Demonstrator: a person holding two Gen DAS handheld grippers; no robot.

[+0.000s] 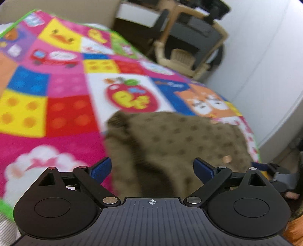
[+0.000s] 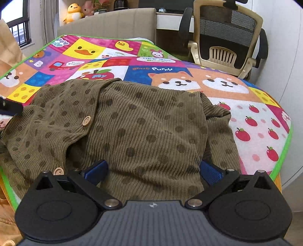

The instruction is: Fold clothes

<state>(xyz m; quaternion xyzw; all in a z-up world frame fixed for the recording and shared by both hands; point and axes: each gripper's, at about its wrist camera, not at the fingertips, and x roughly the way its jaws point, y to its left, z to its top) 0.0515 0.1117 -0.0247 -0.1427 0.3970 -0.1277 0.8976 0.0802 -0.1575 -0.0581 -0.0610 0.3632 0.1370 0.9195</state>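
Observation:
An olive-brown ribbed cardigan (image 2: pixel 142 117) with dark dots and wooden buttons (image 2: pixel 86 120) lies spread and rumpled on a colourful cartoon play mat (image 2: pixel 255 123). In the right wrist view my right gripper (image 2: pixel 153 170) is open wide just above the garment's near hem, its blue pads (image 2: pixel 96 170) apart over the cloth. In the blurred left wrist view the cardigan (image 1: pixel 180 136) fills the lower middle on the mat (image 1: pixel 66 113). My left gripper (image 1: pixel 152 168) is open wide over the garment's left edge, with nothing gripped.
The mat covers a bed with a beige headboard (image 2: pixel 106 22). An office chair (image 2: pixel 227 37) stands past the far right corner, also seen as the chair (image 1: pixel 189 37) in the left view. A yellow duck plush (image 2: pixel 73 12) sits behind the headboard. A white wall (image 1: pixel 265 75) runs along the right.

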